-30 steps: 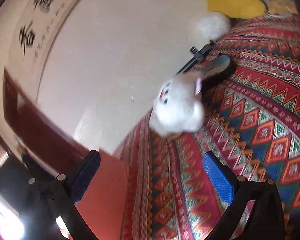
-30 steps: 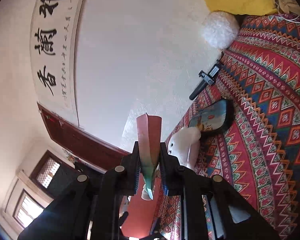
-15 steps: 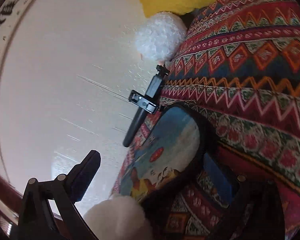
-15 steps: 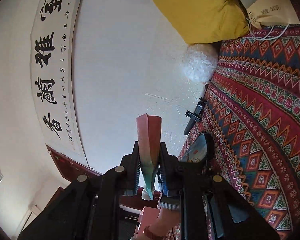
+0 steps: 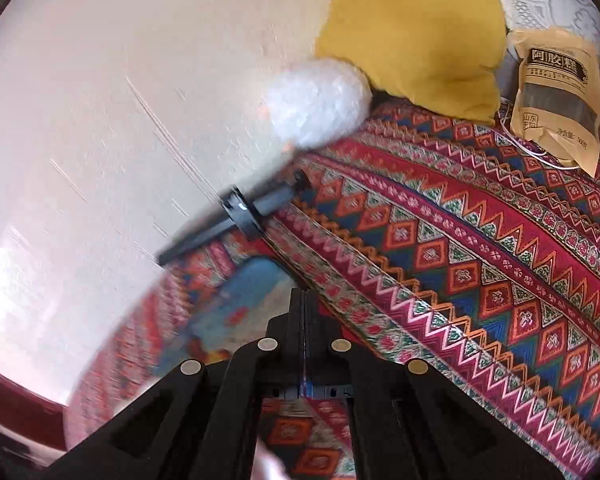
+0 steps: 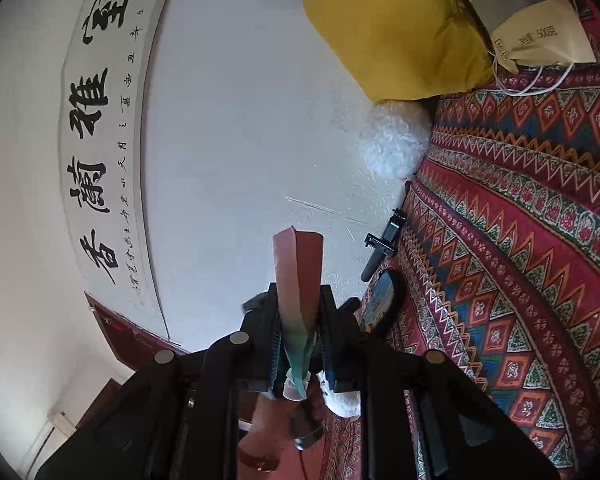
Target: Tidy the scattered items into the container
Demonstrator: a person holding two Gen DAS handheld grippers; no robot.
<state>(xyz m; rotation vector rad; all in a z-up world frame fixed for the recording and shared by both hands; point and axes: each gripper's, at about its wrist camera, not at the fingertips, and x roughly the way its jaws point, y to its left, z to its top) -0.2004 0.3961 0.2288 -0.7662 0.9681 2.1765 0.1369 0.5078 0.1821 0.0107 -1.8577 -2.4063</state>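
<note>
My left gripper [image 5: 305, 300] is shut, its fingers pressed together over the black rim of a round case with a blue cartoon picture [image 5: 236, 300]; whether it pinches the rim I cannot tell. The case also shows in the right wrist view [image 6: 382, 300]. My right gripper [image 6: 298, 320] is shut on a red-to-teal tube [image 6: 298, 276] that sticks up between its fingers. A black handle with a clamp [image 5: 236, 220] lies against the wall. A white fluffy ball [image 5: 320, 102] sits beyond it. A white plush toy [image 6: 340, 402] peeks out below the right gripper.
A patterned red, blue and orange cloth [image 5: 460, 260] covers the surface. A yellow cushion [image 5: 416, 32] and a tan snack pouch [image 5: 556, 96] lie at the far end, with a white cord [image 6: 532, 80]. A calligraphy scroll [image 6: 100, 140] hangs on the white wall.
My left gripper was open and has shut at the rim of the round case, having moved forward past the plush toy. My right gripper keeps the tube and has swung toward the cushion.
</note>
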